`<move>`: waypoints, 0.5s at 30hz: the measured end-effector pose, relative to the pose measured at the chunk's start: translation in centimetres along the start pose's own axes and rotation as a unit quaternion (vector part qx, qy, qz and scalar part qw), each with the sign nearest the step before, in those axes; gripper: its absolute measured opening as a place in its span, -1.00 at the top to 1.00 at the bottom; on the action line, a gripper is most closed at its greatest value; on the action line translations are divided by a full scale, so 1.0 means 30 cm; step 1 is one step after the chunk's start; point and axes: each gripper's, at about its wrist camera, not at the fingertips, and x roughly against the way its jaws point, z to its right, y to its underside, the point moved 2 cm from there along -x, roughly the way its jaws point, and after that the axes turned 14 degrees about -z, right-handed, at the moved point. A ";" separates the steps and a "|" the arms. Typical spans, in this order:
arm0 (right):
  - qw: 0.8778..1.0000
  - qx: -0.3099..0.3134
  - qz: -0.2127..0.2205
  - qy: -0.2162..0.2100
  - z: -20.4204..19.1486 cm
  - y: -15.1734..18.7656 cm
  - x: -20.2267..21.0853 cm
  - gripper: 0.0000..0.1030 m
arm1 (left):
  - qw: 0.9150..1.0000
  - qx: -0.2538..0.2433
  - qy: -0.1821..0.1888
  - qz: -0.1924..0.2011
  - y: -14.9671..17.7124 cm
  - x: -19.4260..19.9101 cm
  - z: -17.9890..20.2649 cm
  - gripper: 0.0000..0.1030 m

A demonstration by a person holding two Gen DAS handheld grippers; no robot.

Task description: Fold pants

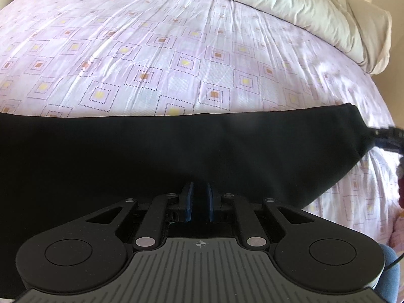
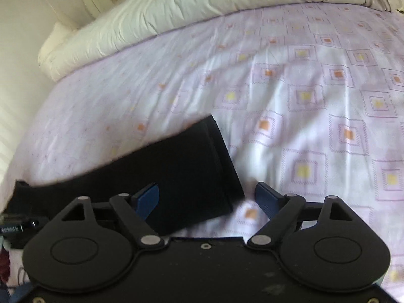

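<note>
Lying flat across the pink bed sheet (image 1: 176,58), the black pants (image 1: 176,151) were pinched at 6 o'clock by the left gripper (image 1: 200,202), while the right gripper (image 2: 205,198) gaped wide over the leg end, probably needing to grab it next.

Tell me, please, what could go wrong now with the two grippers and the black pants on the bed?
1. The right gripper is open, with only one blue finger over the hem end of the black pants; closing may catch only the edge, or nothing.
2. The left gripper is nearly shut over the pants; whether it grips them is unclear, so the fabric could slip when lifted.
3. It might pinch the patterned bedsheet too.
</note>
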 end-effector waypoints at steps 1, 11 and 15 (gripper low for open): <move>1.000 -0.004 0.005 -0.012 -0.004 -0.011 -0.006 -0.67 | 1.000 0.000 0.001 0.000 0.000 0.000 -0.002 0.76; 0.999 -0.013 0.020 -0.028 -0.057 -0.091 0.002 0.63 | 1.000 -0.009 0.010 -0.004 -0.019 0.023 0.030 0.77; 0.998 -0.016 0.050 -0.044 -0.111 -0.089 0.111 0.63 | 0.998 -0.058 0.029 -0.003 -0.054 0.025 0.132 0.76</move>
